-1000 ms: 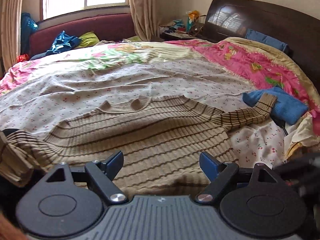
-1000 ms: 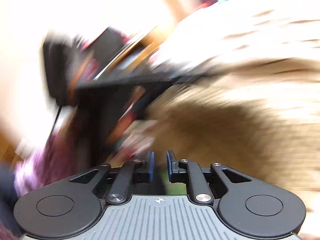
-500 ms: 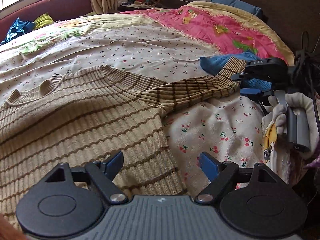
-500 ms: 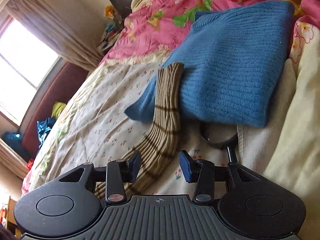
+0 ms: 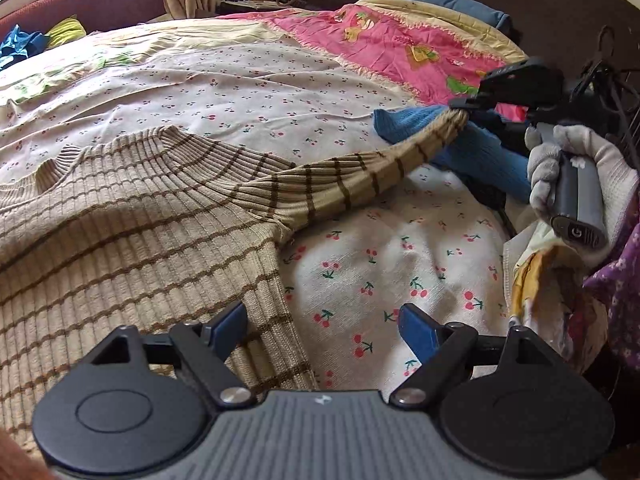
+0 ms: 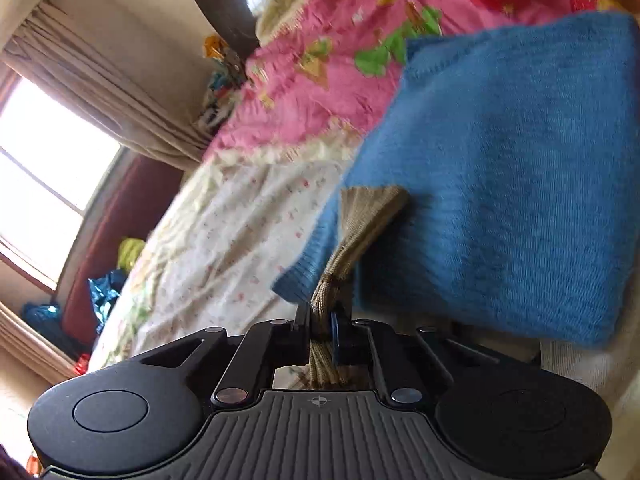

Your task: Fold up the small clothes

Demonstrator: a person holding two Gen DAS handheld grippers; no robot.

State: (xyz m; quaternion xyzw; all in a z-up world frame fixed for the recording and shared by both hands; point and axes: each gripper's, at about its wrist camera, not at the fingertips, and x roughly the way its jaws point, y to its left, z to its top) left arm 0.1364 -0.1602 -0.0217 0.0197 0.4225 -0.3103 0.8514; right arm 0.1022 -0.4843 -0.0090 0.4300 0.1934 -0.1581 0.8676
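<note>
The bed [image 5: 248, 92] fills the left wrist view, covered by a cherry-print sheet [image 5: 380, 280] and, at 1 o'clock, a pink floral blanket [image 5: 384, 48].

The striped sweater [image 5: 120, 232] lies flat on the sheet and occupies the area from 9 o'clock to the centre, with its neckline at 10 o'clock. One sleeve [image 5: 352, 176] extends from the centre toward 2 o'clock and is lifted clear of the sheet at its cuff end.

A folded blue sweater [image 6: 500, 200] lies at 2 o'clock in the left wrist view, beside the pink blanket. In the right wrist view it fills the area from 12 to 4 o'clock, behind the sleeve cuff [image 6: 368, 208].

The right gripper [image 6: 320, 332] is closing its jaws on the sleeve; the knit is bunched between the pads. In the left wrist view its handle is held by a gloved hand [image 5: 580, 168] at 3 o'clock.

The left gripper [image 5: 320, 324] is released, jaws spread wide with nothing between the pads. It hangs over the sweater's side edge at 6 o'clock, one finger [image 5: 228, 324] above the knit, the other above the sheet.
</note>
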